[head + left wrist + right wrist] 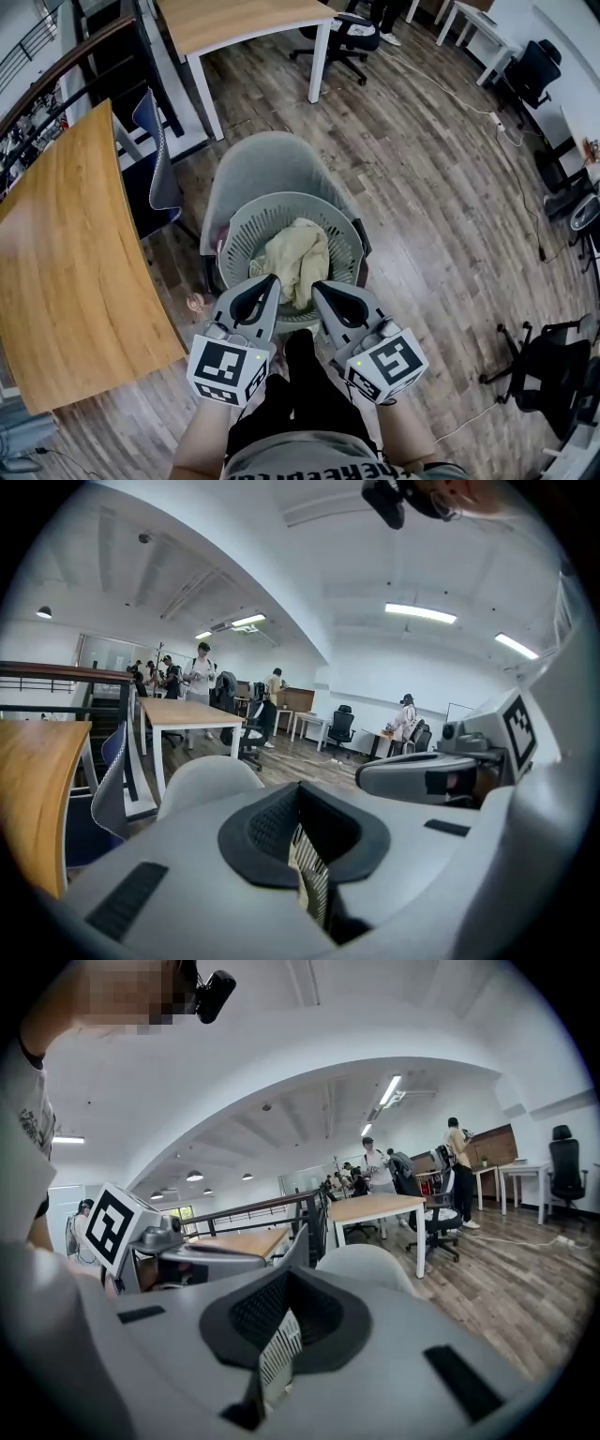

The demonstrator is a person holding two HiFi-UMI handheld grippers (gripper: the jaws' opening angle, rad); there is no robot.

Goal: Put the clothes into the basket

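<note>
Grey plastic jaws were pressed together on both tools. The left gripper (273, 278) had its black-padded tips shut on each other. The right gripper (316, 284) showed the same closed seam in its own view, with only basket slats visible through the slit behind the tips. Each carried a cube of square markers at its rear. The two pointed forward and slightly inward, side by side, their tips over the near part of the basket (242, 234).

The cloth (298, 251) lay inside that basket, just ahead of and between the two sets of tips, gripped by neither. Its near end sagged at the basket's near rim, in the gap between the grippers, and its far end reached about the middle of the basket. Its long axis therefore ran away from the person, roughly in line with the way the grippers pointed. It was pale yellow, soft and crumpled, bunched into thick folds rather than spread flat.

The basket was round and grey-green with a slotted wall, and it sat against the curved back of a light grey shell chair (262, 155). The person's dark trousers (300, 394) showed below the grippers. To the left stood a curved wooden desk (66, 262) with a blue chair (155, 150) beside it. Beyond was a white-legged table (244, 23) on the wood-plank floor (431, 197), and a black office chair (536, 370) stood to the right.
</note>
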